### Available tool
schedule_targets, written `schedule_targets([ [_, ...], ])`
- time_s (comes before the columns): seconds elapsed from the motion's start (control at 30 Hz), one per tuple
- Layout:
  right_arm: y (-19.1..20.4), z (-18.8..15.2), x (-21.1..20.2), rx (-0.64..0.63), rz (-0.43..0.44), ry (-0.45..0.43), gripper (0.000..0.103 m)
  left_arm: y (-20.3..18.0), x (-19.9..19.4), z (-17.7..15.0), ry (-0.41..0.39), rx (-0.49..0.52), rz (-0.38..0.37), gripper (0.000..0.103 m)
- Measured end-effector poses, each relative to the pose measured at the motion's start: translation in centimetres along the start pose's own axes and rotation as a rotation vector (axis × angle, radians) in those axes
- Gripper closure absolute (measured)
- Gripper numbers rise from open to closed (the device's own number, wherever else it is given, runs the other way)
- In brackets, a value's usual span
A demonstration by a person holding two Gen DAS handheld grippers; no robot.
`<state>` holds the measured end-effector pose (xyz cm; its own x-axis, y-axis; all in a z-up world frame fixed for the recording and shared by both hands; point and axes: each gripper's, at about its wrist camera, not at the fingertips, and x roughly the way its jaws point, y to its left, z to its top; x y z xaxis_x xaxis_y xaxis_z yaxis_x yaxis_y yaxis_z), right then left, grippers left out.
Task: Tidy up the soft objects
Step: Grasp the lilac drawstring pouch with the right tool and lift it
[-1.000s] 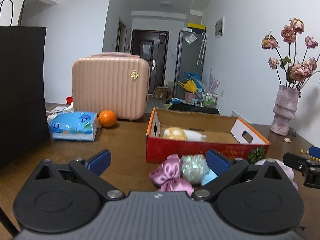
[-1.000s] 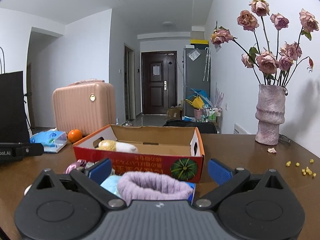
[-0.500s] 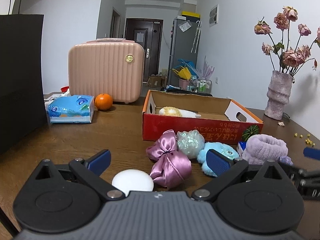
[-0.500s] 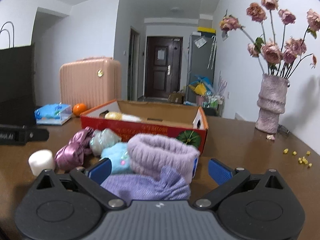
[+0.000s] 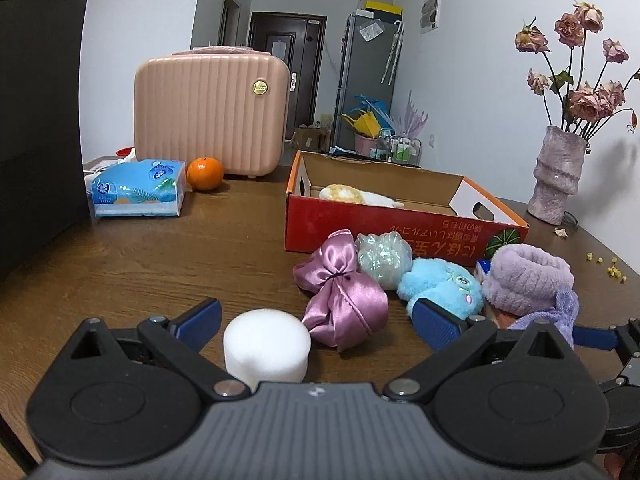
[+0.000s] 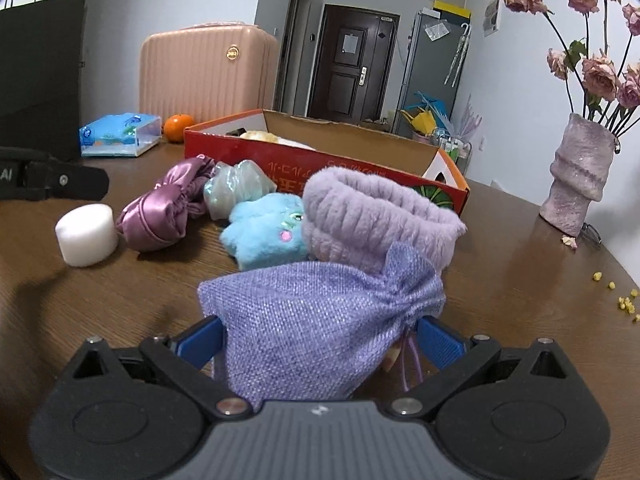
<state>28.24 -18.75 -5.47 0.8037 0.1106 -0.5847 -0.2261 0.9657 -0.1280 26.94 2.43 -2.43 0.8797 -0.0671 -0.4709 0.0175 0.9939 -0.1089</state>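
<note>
Right tool [image 6: 318,338] wide open round lavender pouch [image 6: 320,320].

A lilac woven pouch [image 6: 320,320] lies between the right claw's [image 6: 320,338] blue pads. Beyond it sit a fuzzy lavender band [image 6: 376,220], a sky-blue plush [image 6: 268,232], and a red box [image 6: 360,164]. Ahead-left, a white foam cylinder [image 6: 86,234] rests on the dark brown bench [image 6: 520,280].

Both views sit low over the desk [image 5: 160,256], each looking forward along its own claw toward the far door. The left camera stands back and leftward; the right sits nearer. Both share the red box [image 5: 384,228] [image 6: 320,164] and pink case [image 5: 212,112] [image 6: 200,72].
</note>
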Motion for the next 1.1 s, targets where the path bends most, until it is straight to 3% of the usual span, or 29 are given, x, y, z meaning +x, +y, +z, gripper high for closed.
schedule_targets([
  [0.3, -0.2, -0.1, -0.1, 0.01, 0.001, -0.011, 0.028, 0.2, 0.1, 0.1, 0.008, -0.012, -0.001, 0.0],
  [0.43, -0.5, -0.2, -0.5, 0.027, 0.009, -0.027, 0.034, 0.2, 0.3, 0.1, 0.016, -0.013, 0.004, 0.0],
  [0.5, -0.5, -0.2, -0.7, 0.033, 0.016, -0.037, 0.047, 0.2, 0.5, 0.0, 0.022, -0.014, 0.008, 0.0],
  [0.9, -1.4, -0.6, -2.6, 0.085, 0.053, -0.125, 0.064, 0.6, 1.2, 0.0, 0.045, -0.024, 0.046, 0.0],
  [1.1, -2.2, -0.8, -3.7, 0.121, 0.07, -0.194, 0.068, 1.0, 1.5, 0.0, 0.054, -0.008, 0.079, 0.0],
])
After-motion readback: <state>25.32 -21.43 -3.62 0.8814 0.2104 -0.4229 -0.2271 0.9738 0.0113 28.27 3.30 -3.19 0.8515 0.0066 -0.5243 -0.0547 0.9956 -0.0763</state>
